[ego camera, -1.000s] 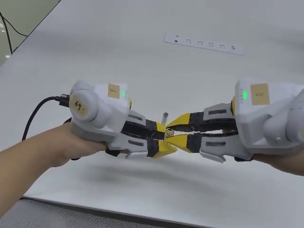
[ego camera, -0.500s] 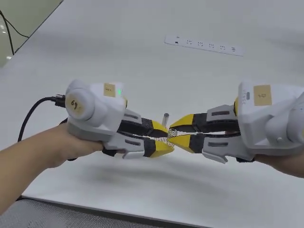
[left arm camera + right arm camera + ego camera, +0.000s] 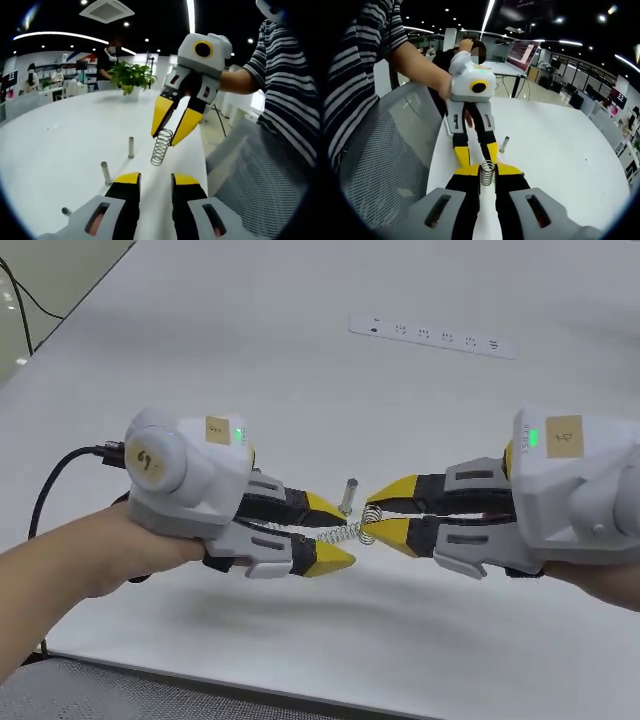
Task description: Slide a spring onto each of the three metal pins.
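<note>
Left gripper backs off, jaws spread; the spring stays pinched in the right gripper. Handover looks done, and the pin waits.

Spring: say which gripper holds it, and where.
The right gripper holds the spring by one end, pinched in its jaws; the left gripper is open, off the free end.

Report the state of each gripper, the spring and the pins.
left gripper: open, holding nothing.
right gripper: shut on one end of the spring.
spring: held at one end, the other end free and pointing at the left gripper; on no pin yet.
metal pins: on the table, bare, with no spring on any of the three.
</note>
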